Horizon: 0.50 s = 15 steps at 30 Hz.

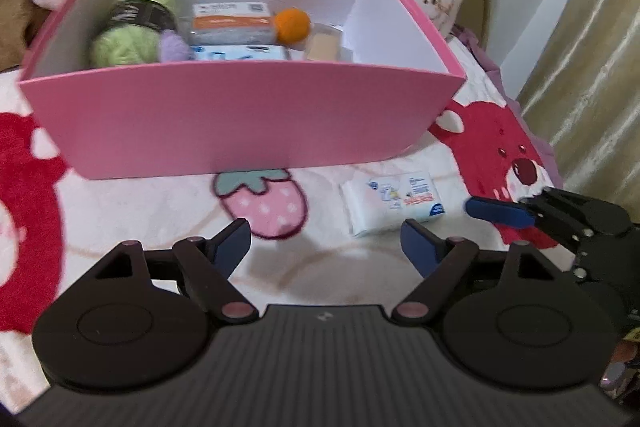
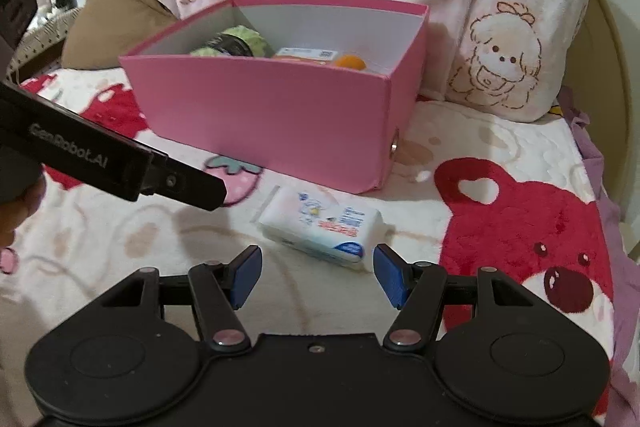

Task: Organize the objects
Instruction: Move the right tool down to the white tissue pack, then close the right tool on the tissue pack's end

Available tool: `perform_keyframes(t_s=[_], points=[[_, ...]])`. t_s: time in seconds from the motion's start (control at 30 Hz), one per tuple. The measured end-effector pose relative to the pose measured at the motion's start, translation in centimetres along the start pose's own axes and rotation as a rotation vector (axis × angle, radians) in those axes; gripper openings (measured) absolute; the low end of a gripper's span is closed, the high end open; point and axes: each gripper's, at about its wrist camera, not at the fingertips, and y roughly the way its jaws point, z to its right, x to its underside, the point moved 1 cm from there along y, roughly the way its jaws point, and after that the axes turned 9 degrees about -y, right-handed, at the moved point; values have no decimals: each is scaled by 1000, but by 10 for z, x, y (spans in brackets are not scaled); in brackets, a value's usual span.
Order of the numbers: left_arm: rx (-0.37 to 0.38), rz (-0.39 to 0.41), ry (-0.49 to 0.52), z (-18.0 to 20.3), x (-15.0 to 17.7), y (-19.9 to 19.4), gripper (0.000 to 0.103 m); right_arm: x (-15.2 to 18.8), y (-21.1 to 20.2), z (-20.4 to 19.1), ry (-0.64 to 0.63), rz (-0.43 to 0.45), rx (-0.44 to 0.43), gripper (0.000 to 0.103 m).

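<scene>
Pink cardboard box, open at the top and white inside, sits on a fleece blanket printed with red bears and a pink strawberry. Inside the box lie a green yarn ball with a dark paper band, a small purple yarn ball, an orange ball, a pack with an orange stripe, a blue-and-white pack and a beige item too blurred to name. Printing on these packs cannot be read. Outside the box, just in front of its near right corner, a white tissue pack lies flat on the blanket; it carries a cartoon figure, red lettering and a blue round logo, all too small to read. The right gripper hangs just short of this pack, its blue-padded jaws apart and empty, with the pack lying ahead of the gap. The left gripper is also spread wide and holds nothing, over the strawberry print, the tissue pack off toward its right finger. In the right wrist view the left gripper's black side reads "GenRobot.AI" in grey letters. A pillow with a cream puppy print leans behind the box.
</scene>
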Motion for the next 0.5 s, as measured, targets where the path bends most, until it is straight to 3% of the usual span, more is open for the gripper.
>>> perform_keyframes(t_s=[0.2, 0.37, 0.5], points=[[37, -14, -67, 0, 3, 33, 80, 4, 20, 2, -49, -13, 14, 67], [55, -10, -85, -5, 8, 49, 71, 5, 29, -2, -51, -21, 1, 67], [95, 2, -78, -4, 8, 50, 56, 3, 29, -5, -27, -21, -3, 69]])
